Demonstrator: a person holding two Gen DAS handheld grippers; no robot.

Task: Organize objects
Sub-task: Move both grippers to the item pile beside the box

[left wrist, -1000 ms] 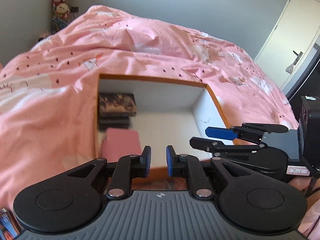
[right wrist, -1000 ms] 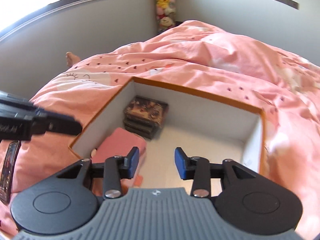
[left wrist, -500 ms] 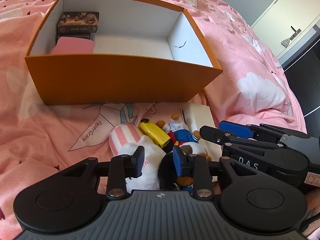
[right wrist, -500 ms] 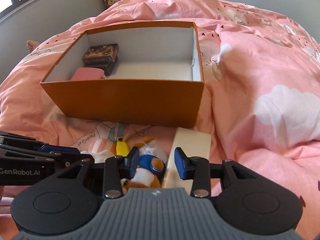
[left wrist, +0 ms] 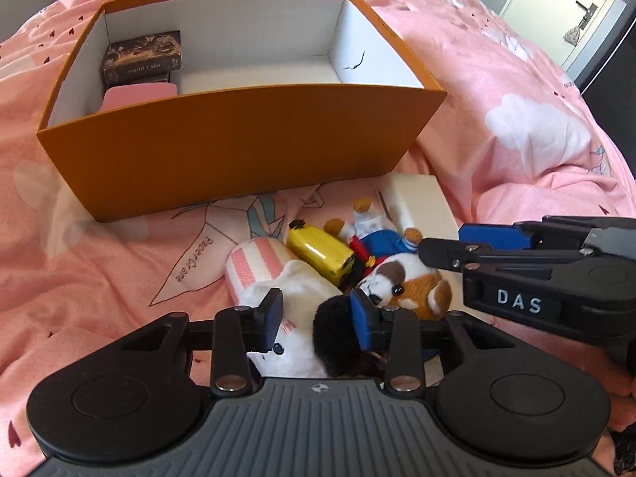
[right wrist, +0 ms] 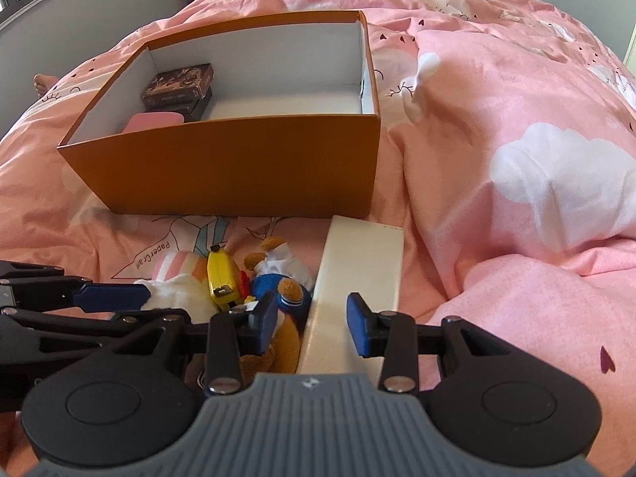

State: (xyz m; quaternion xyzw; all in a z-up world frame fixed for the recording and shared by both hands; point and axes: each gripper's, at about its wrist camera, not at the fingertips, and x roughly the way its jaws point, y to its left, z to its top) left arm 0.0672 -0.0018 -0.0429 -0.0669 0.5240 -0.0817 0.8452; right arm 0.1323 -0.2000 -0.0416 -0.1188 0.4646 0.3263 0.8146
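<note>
**Both grippers poised over the toy pile in front of the box**

Your left gripper (left wrist: 316,320) points down at the heap of toys on the pink bedspread (left wrist: 99,262); its blue pads stand partly apart, with a white plush toy (left wrist: 296,290) and a dark fuzzy part (left wrist: 334,326) showing between them; the pads press on nothing, so it holds nothing. Your right gripper (right wrist: 310,324) hangs just to the right of the heap, its pads likewise partly apart and empty; below the gap lies a long cream box (right wrist: 357,266), flat on the bedspread, one end near the orange box (right wrist: 238,163).

The heap sits just in front of the orange box's near wall; it comprises the white plush with a pink-striped part (left wrist: 254,262), a yellow toy (left wrist: 320,252), a doll in blue and white (left wrist: 377,234) and a brown-and-white plush dog (left wrist: 409,284), all touching one another.

The orange box stands open; in its left rear corner a stack of dark card boxes (left wrist: 143,57) rests, with a pink flat item (left wrist: 139,95) just in front.
</note>
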